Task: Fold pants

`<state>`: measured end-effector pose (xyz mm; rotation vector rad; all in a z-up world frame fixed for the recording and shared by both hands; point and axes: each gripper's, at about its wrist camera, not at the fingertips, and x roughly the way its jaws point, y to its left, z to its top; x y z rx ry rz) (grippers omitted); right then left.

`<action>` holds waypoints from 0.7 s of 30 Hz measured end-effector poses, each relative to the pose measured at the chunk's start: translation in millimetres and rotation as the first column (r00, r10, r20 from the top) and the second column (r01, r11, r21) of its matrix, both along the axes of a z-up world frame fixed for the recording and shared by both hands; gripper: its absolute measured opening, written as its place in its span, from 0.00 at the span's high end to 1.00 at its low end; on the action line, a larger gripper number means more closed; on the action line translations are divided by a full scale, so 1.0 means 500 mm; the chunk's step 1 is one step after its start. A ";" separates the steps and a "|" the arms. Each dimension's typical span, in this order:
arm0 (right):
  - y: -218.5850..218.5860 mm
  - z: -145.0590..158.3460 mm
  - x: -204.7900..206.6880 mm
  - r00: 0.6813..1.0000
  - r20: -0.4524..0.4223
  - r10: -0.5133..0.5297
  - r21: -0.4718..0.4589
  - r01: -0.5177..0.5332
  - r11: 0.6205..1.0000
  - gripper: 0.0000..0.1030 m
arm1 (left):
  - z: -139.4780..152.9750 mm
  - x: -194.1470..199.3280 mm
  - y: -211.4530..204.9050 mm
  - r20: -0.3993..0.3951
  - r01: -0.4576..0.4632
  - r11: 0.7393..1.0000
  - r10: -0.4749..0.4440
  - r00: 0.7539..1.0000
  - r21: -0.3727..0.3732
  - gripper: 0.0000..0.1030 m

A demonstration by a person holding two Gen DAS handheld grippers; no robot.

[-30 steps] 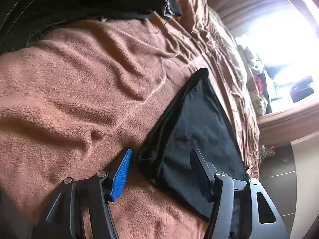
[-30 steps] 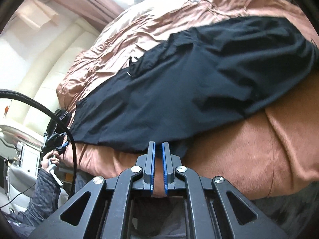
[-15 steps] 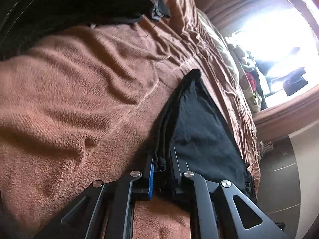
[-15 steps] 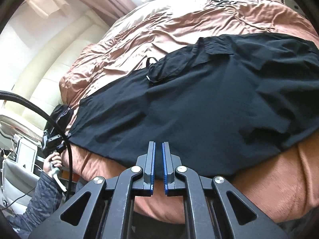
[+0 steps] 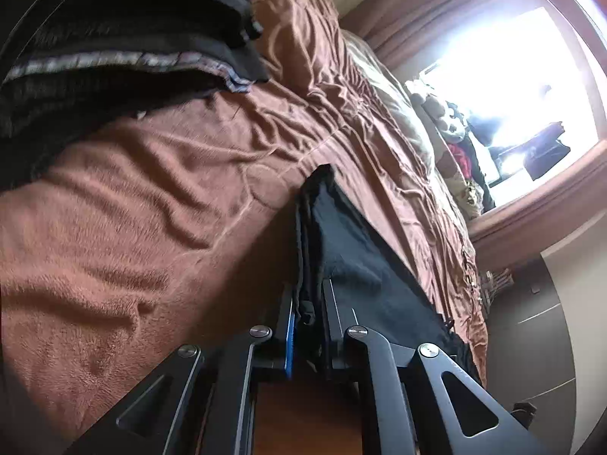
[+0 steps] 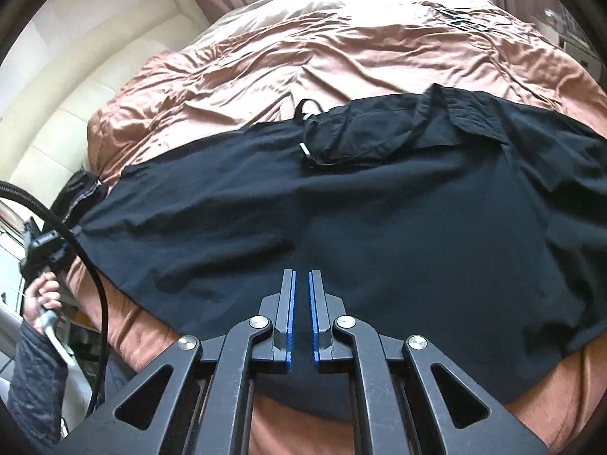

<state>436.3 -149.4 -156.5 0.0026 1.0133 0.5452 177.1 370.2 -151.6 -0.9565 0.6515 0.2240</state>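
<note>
Black pants (image 6: 341,204) lie spread across a brown blanket (image 5: 125,227) on a bed, their drawstring waist (image 6: 383,132) toward the far side in the right wrist view. The left gripper (image 5: 307,303) pinches a bunched hem of the pants (image 5: 341,235) between its narrow jaws, the cloth rising off the blanket. In the right wrist view the person's hand (image 6: 47,295) grips that tool at the pants' left end. The right gripper (image 6: 301,303) hangs over the near edge of the pants, jaws nearly together with nothing between them. Dark folded clothes (image 5: 125,49) sit stacked on the blanket well apart.
</note>
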 end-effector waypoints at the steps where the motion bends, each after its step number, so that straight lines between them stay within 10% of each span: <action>1: 0.016 -0.007 0.002 1.000 0.001 0.006 -0.014 -0.006 1.000 0.97 | 0.007 0.001 0.000 0.006 0.002 1.000 -0.002 1.000 0.001 0.89; 21: 0.111 -0.071 -0.012 0.974 -0.179 0.138 -0.087 -0.155 0.984 0.97 | 0.042 0.019 0.009 0.018 0.009 1.000 -0.009 1.000 0.010 0.89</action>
